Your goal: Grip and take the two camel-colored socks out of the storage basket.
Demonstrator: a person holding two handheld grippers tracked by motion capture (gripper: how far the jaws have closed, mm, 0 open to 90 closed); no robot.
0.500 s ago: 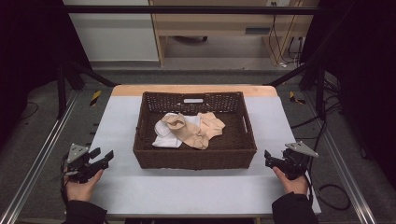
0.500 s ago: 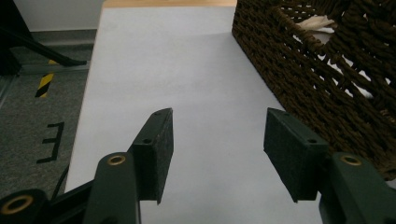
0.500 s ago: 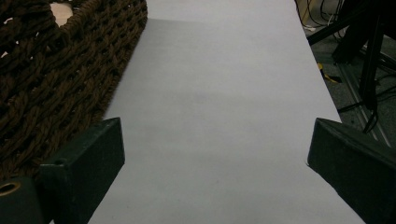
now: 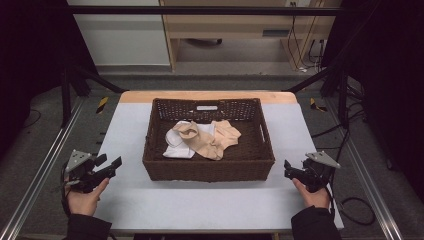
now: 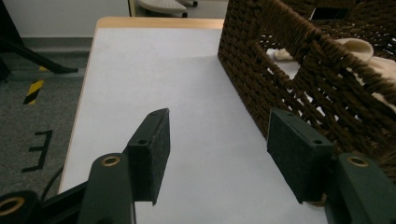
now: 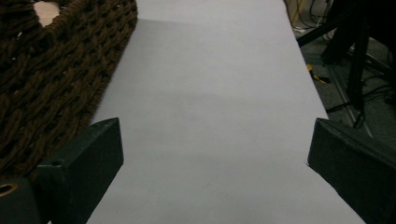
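A dark brown wicker basket (image 4: 207,170) stands in the middle of the white table (image 4: 200,205). Inside it lie beige socks (image 4: 212,137) and a white sock (image 4: 176,149), bunched together. My left gripper (image 4: 111,161) rests at the table's left edge, left of the basket, its jaws open with nothing between them. In the left gripper view, the left gripper (image 5: 217,121) has the basket's woven side (image 5: 299,60) just beyond its right jaw. My right gripper (image 4: 287,170) sits right of the basket, also open and empty. In the right gripper view, the right gripper (image 6: 215,130) has the basket wall (image 6: 46,70) at its left.
Metal rails run along both sides of the table on the grey floor (image 4: 45,145). Black frame legs (image 4: 67,85) stand at the back left and back right. Cables (image 4: 350,200) trail on the floor at the right. A wooden shelf unit (image 4: 235,30) stands beyond the table.
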